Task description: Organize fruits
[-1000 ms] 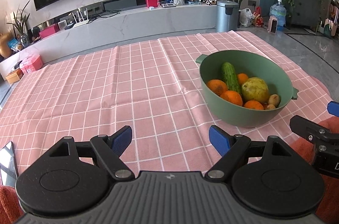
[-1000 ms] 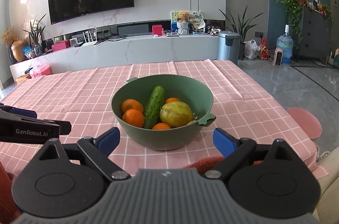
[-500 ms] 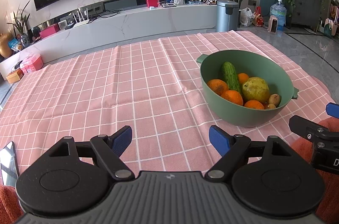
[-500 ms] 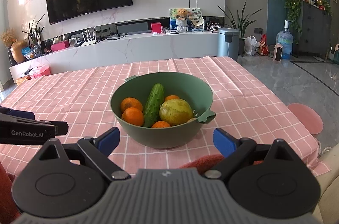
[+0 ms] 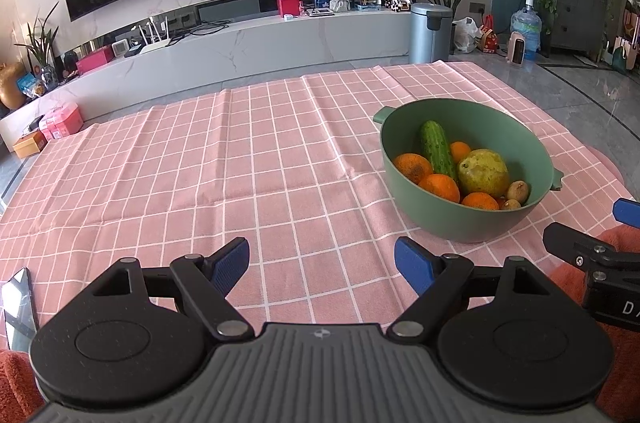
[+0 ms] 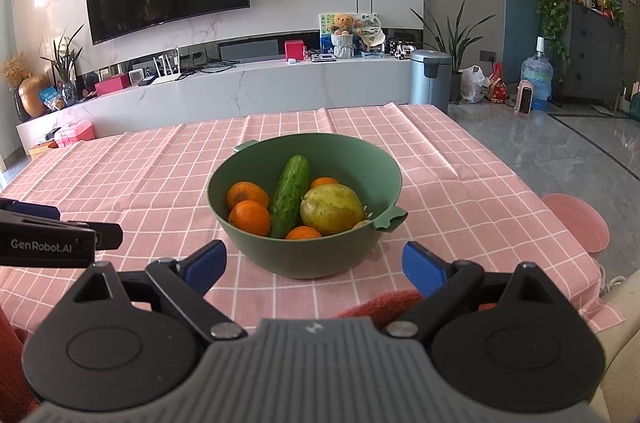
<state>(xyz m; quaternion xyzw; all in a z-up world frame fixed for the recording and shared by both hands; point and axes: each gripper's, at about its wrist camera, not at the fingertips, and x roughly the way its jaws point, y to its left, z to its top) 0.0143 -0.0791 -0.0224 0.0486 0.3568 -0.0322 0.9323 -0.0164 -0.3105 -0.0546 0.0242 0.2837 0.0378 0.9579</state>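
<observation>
A green bowl (image 5: 404, 127) (image 6: 256, 167) stands on the pink checked tablecloth. It holds a cucumber (image 5: 436, 147) (image 6: 291, 195), several oranges (image 5: 439, 187) (image 6: 249, 217), a yellow-green pear (image 5: 483, 173) (image 6: 331, 209) and small brown kiwis (image 5: 518, 190). My left gripper (image 5: 322, 263) is open and empty, above the cloth left of the bowl. My right gripper (image 6: 314, 265) is open and empty, just in front of the bowl. Each gripper shows at the edge of the other's view.
The pink checked tablecloth (image 5: 200, 163) covers the table. A phone (image 5: 18, 303) lies at the near left edge. A pink stool (image 6: 576, 225) stands right of the table. A TV wall and long cabinet are behind.
Both grippers have shifted slightly; the bowl sits a little lower and nearer in the right wrist view. Both stay open and empty.
</observation>
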